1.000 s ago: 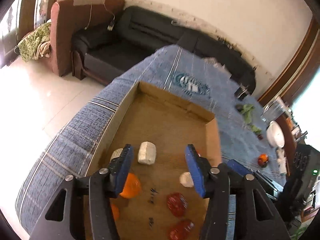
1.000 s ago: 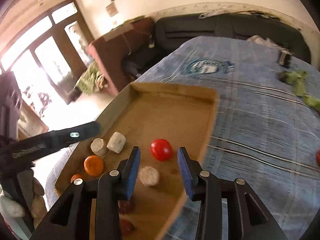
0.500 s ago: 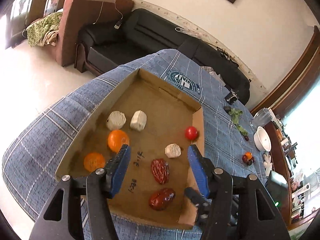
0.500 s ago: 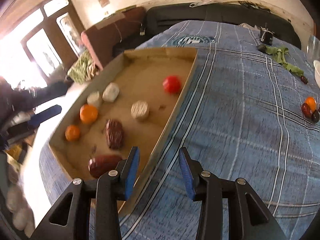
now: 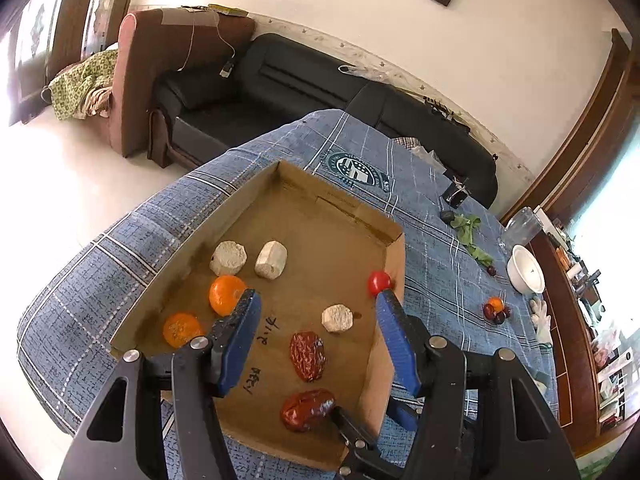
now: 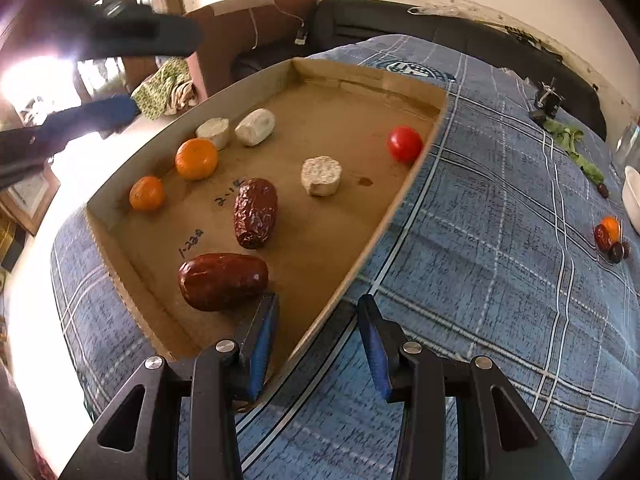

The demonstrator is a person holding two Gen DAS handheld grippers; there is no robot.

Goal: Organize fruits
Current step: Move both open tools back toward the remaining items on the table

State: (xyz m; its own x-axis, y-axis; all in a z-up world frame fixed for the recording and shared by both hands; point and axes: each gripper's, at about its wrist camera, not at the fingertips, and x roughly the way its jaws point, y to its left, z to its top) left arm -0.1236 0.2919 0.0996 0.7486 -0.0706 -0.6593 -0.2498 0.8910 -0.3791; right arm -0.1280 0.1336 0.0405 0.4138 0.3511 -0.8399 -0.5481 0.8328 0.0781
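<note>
A cardboard tray lies on the blue plaid cloth. In it are two oranges, two red dates, three pale root chunks and a red tomato. My left gripper is open and empty, raised above the tray's near half. My right gripper is open and empty, straddling the tray's near right wall, beside the nearest date.
A small pile of fruit lies on the cloth to the right, near a white bowl. Green leaves and a small black object lie further back. A black sofa stands behind the table.
Both grippers have pulled back and risen from the tray, so the whole tray and both dates now show. Both stay open and empty.
</note>
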